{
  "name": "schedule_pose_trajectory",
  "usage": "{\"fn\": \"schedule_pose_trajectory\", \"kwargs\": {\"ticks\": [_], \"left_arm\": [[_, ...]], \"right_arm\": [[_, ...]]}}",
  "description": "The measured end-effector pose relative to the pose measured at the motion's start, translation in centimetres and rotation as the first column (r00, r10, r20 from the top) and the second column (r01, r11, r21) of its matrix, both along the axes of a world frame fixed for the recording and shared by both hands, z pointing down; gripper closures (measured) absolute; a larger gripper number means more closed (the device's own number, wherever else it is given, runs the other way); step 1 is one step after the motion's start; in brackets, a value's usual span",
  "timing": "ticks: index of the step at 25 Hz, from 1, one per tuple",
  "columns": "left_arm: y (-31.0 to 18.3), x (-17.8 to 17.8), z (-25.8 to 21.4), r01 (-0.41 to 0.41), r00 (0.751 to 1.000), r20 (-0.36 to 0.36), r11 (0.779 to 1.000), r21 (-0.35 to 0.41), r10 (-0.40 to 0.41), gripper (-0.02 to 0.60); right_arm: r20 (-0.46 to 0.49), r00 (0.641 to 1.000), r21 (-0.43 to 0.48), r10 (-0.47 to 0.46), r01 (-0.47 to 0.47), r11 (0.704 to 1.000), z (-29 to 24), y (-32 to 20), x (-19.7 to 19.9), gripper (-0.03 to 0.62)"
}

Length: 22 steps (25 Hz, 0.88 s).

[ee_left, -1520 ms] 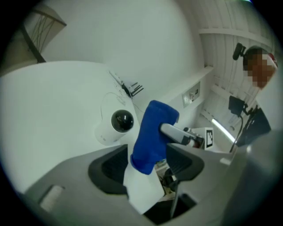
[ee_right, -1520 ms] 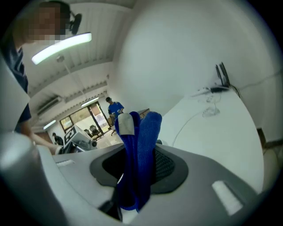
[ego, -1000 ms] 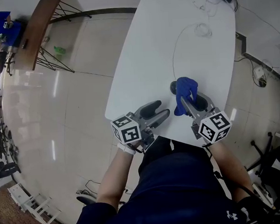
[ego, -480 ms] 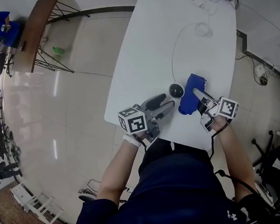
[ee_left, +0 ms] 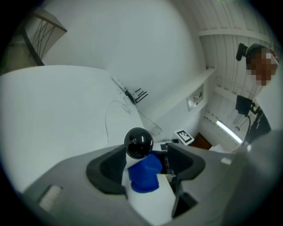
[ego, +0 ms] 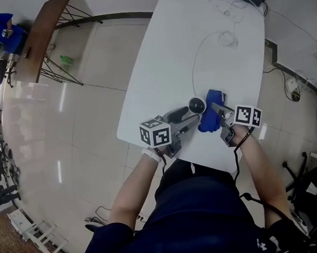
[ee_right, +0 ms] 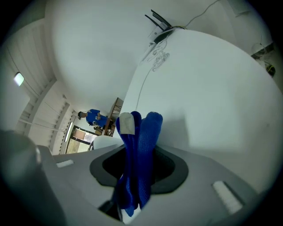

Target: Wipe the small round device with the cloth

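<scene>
Jaws on my right gripper (ee_right: 138, 152) are clamping the blue cloth (ee_right: 143, 132), which is hiding their pads; my left gripper (ee_left: 148, 161) jaws are gaping wide around the round device (ee_left: 138, 142).

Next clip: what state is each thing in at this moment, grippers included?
left gripper: open, fingers either side of the small round device, not clamping it.
right gripper: shut on the blue cloth.
blue cloth: bunched, gripped, close beside the device.
small round device: standing on the white table, ungripped.
white cable: slack, looped on the table.
</scene>
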State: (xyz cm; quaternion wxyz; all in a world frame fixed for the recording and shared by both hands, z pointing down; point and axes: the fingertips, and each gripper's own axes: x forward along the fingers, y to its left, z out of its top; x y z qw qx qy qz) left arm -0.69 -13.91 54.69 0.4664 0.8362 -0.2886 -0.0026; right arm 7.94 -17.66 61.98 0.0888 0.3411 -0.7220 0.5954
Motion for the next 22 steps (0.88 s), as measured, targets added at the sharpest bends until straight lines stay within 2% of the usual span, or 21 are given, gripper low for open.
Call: {"fn": "schedule_pose_trajectory", "kwargs": {"ticks": [3, 5, 6, 8, 10, 14, 16, 17, 18, 19, 20, 21, 22], "left_arm": [[0.3, 0.1, -0.2, -0.019, 0.996, 0.082, 0.999, 0.028, 0.016, 0.290], [0.6, 0.0, -0.4, -0.032, 0.990, 0.141, 0.998, 0.055, 0.024, 0.290], [0.8, -0.1, -0.6, -0.037, 0.985, 0.168, 0.997, 0.068, 0.025, 0.290], [1.4, -0.2, -0.7, -0.051, 0.975, 0.221, 0.995, 0.090, 0.030, 0.291], [2.0, -0.1, -0.8, -0.071, 0.961, 0.275, 0.992, 0.103, 0.040, 0.302], [3.2, -0.2, -0.8, -0.092, 0.929, 0.368, 0.989, 0.120, 0.042, 0.353], [3.6, -0.5, -0.3, -0.099, 0.906, 0.422, 0.989, 0.113, 0.042, 0.387], [3.7, -0.7, 0.1, -0.100, 0.891, 0.452, 0.990, 0.103, 0.043, 0.407], [3.7, -0.9, 0.5, -0.097, 0.877, 0.479, 0.991, 0.092, 0.042, 0.435], [3.7, -1.2, 0.7, -0.091, 0.866, 0.499, 0.992, 0.086, 0.037, 0.450], [3.6, -1.5, 1.0, -0.083, 0.859, 0.512, 0.993, 0.086, 0.028, 0.468], [3.4, -1.8, 1.3, -0.075, 0.853, 0.522, 0.993, 0.093, 0.016, 0.491], [3.1, -2.0, 1.6, -0.070, 0.847, 0.532, 0.992, 0.103, 0.004, 0.509]], "right_arm": [[-0.040, 0.999, 0.147, -0.014, 0.020, 0.989, -3.8, -0.6, -0.1, 0.456], [-0.125, 0.990, 0.284, -0.060, 0.093, 0.954, -6.8, -0.8, -0.5, 0.456], [-0.189, 0.977, 0.355, -0.095, 0.158, 0.922, -8.2, -0.7, -0.9, 0.454], [-0.348, 0.921, 0.465, -0.175, 0.331, 0.821, -10.4, 0.0, -2.2, 0.454], [-0.506, 0.828, 0.503, -0.242, 0.511, 0.697, -11.3, 1.4, -3.7, 0.454], [-0.715, 0.628, 0.452, -0.307, 0.750, 0.482, -11.3, 4.4, -7.1, 0.454], [-0.813, 0.516, 0.407, -0.271, 0.835, 0.369, -10.9, 5.1, -7.8, 0.454], [-0.847, 0.470, 0.385, -0.250, 0.865, 0.321, -10.8, 5.4, -8.1, 0.454], [-0.867, 0.439, 0.369, -0.238, 0.884, 0.287, -10.7, 5.7, -8.3, 0.455], [-0.872, 0.427, 0.363, -0.238, 0.892, 0.269, -10.8, 5.8, -8.4, 0.456], [-0.864, 0.436, 0.369, -0.251, 0.889, 0.271, -11.0, 5.8, -8.4, 0.456], [-0.840, 0.465, 0.387, -0.278, 0.874, 0.294, -11.3, 5.6, -8.3, 0.456], [-0.798, 0.513, 0.411, -0.317, 0.847, 0.337, -11.5, 5.3, -8.0, 0.456]]}}
